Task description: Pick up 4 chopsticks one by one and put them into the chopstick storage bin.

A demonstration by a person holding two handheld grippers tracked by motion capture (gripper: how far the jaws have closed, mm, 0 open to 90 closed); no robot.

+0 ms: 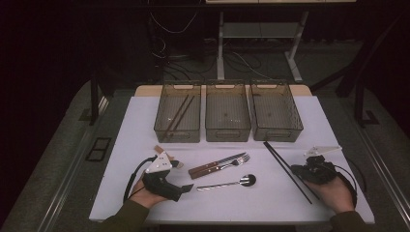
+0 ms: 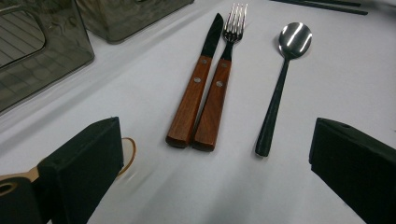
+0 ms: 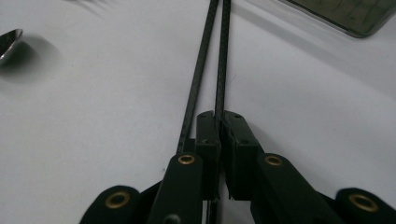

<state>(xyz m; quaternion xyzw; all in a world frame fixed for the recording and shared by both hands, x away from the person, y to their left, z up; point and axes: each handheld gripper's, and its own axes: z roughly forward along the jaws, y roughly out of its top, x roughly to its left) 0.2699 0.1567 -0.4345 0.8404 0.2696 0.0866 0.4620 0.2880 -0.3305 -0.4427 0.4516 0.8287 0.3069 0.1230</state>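
Chopsticks (image 3: 205,60) at lower right of high view on white table (image 1: 338,125); right gripper (image 3: 219,116) jaws clamped on one stick only, second lying just beside. Left gripper (image 2: 210,163) jaws wide apart, empty, facing knife (image 2: 196,88), fork (image 2: 219,88), spoon (image 2: 280,79). Risk: thin stick pivoting or slipping on lift, partner left behind.

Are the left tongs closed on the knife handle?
No, the left tongs stand wide open, short of the knife, gripping nothing.

Left gripper (image 1: 170,180) agape, right gripper (image 3: 219,122) clamped

Three bins (image 1: 227,117), one knife (image 2: 195,88), fork (image 2: 218,88), spoon (image 2: 280,84).
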